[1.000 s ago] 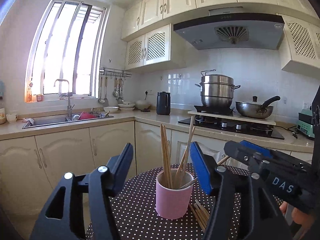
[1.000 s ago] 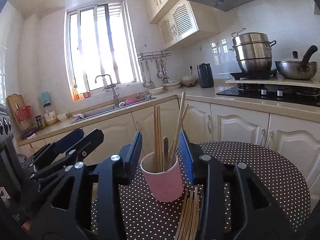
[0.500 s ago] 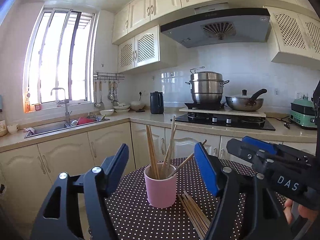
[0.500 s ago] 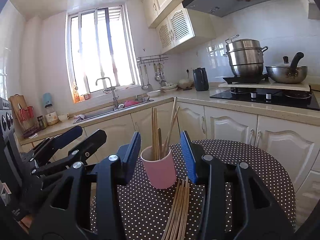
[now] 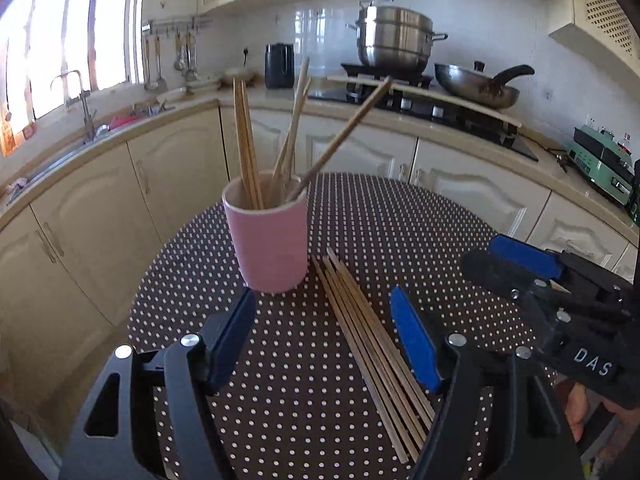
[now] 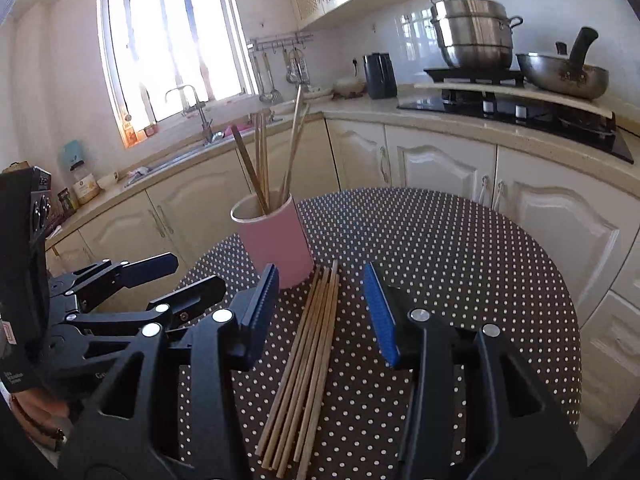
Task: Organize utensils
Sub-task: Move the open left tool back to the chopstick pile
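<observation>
A pink cup (image 5: 269, 240) stands on the round polka-dot table (image 5: 400, 220) and holds several wooden chopsticks (image 5: 294, 132). A bundle of loose chopsticks (image 5: 368, 344) lies flat on the table just right of the cup. My left gripper (image 5: 322, 320) is open and empty, hovering in front of the cup and above the bundle's left side. In the right wrist view the cup (image 6: 276, 240) is ahead on the left and the bundle (image 6: 308, 360) lies between the open fingers of my right gripper (image 6: 320, 292), which holds nothing. The right gripper also shows in the left wrist view (image 5: 520, 264).
Kitchen cabinets (image 5: 360, 152) and a countertop curve behind the table. A stove with a steel pot (image 5: 394, 40) and a pan (image 5: 476, 84) is at the back right, a sink (image 5: 80, 128) under the window at the left. The left gripper shows in the right wrist view (image 6: 132, 280).
Both grippers have drawn back and tilted down toward the table. The loose chopstick bundle now lies in full view under them. Both stayed open.
</observation>
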Motion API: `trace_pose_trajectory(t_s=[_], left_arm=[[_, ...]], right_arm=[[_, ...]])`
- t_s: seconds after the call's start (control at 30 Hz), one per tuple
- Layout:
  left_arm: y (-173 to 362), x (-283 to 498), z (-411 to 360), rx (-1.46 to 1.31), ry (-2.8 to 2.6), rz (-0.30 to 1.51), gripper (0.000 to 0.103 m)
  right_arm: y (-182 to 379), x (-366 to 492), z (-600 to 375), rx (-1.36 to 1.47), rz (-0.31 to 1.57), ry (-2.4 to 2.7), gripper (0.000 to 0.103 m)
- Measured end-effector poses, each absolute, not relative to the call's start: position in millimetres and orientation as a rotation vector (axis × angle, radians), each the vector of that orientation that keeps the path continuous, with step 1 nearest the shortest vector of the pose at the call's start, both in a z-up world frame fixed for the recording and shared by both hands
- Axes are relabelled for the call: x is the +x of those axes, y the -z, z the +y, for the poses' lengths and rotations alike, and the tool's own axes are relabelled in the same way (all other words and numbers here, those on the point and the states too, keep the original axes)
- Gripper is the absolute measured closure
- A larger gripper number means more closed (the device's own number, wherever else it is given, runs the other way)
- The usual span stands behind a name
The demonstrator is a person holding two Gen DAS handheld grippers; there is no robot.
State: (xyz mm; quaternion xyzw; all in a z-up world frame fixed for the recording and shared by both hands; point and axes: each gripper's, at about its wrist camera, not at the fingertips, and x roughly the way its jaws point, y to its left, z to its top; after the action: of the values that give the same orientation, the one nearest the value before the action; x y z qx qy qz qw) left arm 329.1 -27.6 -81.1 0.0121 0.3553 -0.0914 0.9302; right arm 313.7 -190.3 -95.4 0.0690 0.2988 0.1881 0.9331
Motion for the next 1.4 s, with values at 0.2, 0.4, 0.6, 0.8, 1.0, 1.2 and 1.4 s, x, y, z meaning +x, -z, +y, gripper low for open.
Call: trace_pose_trajectory(t_s=[0.2, 0.4, 0.6, 0.8, 1.0, 1.2, 1.4], left_arm=[[127.8, 361.0, -25.5, -0.025, 0.199, 0.958, 0.035], [164.4, 381.6, -26.0, -0.075, 0.209, 1.083, 0.061], [180.6, 390.5, -33.2, -0.08, 0.218, 1.106, 0.063], [181.2, 402.9, -53.7, -0.017, 0.193, 1.102, 0.063], [177.6, 423.2, -63.6, -0.008, 0.176, 1.112, 0.063], [179.6, 418.0, -45.8, -0.034, 0.207, 1.107, 0.073], [179.0, 414.2, -38.9, -0.03, 0.219, 1.122, 0.077]], right_arm=[[126.5, 328.0, -193.8, 0.142, 0.744, -0.382, 0.055], [146.4, 341.0, -197.5, 0.143, 0.831, -0.38, 0.055], [158.7, 350.4, -195.6, 0.132, 0.868, -0.385, 0.055], [164.6, 359.9, -193.2, 0.129, 0.886, -0.386, 0.055], [166.5, 369.4, -190.8, 0.12, 0.91, -0.381, 0.055], [165.6, 380.2, -180.7, 0.086, 0.935, -0.381, 0.055], [176.4, 391.5, -167.0, 0.079, 1.0, -0.398, 0.056]])
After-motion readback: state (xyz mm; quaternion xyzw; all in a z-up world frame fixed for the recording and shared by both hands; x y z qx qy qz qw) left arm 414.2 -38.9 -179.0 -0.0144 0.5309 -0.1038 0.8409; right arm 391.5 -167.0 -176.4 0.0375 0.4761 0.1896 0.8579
